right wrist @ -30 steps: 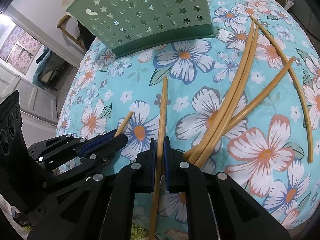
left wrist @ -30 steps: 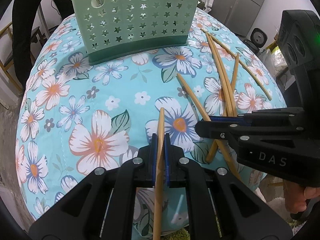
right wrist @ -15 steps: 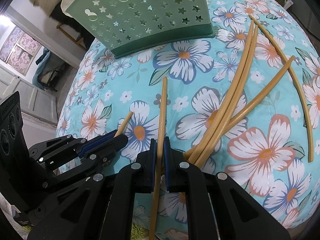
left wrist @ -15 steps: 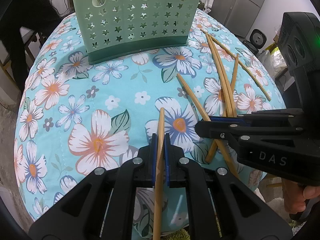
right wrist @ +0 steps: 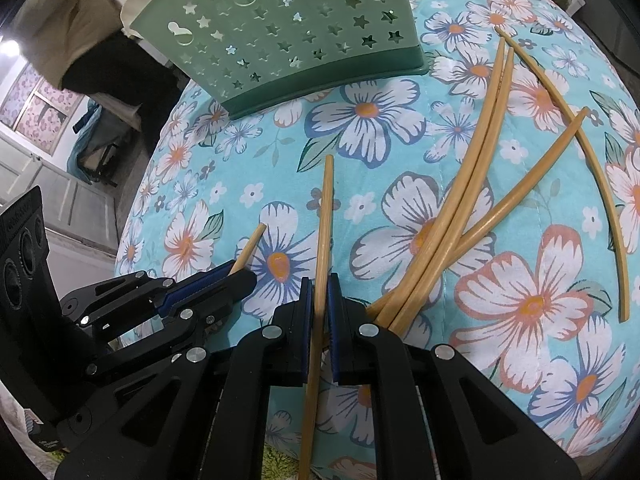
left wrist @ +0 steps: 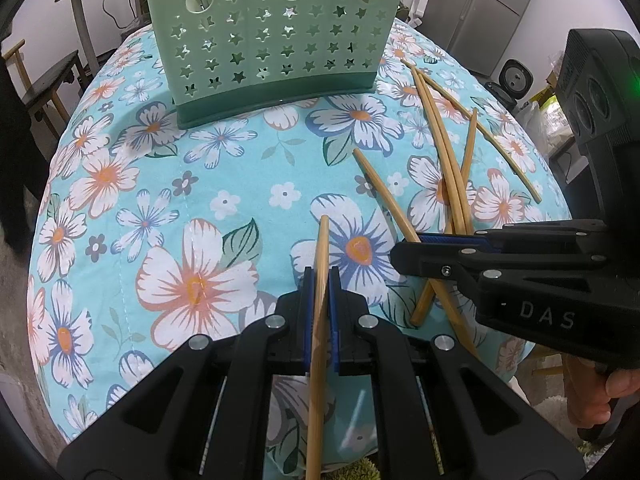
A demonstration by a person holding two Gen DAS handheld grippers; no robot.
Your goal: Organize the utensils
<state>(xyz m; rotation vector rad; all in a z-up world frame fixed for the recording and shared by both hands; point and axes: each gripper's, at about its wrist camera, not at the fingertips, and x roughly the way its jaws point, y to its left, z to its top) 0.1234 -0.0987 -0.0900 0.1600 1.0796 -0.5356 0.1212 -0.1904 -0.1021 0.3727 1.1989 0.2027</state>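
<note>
Now each gripper pinches one chopstick, left gripper and right gripper, shafts pointing up the flowered bench toward the green basket straight ahead.

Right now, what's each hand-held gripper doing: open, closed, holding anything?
Left hand-held gripper: closed on one bamboo chopstick.
Right hand-held gripper: closed on another chopstick.

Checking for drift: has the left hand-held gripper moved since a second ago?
No. The left hand-held gripper keeps its chopstick tip on the same white flower, same spot below the green basket.
</note>
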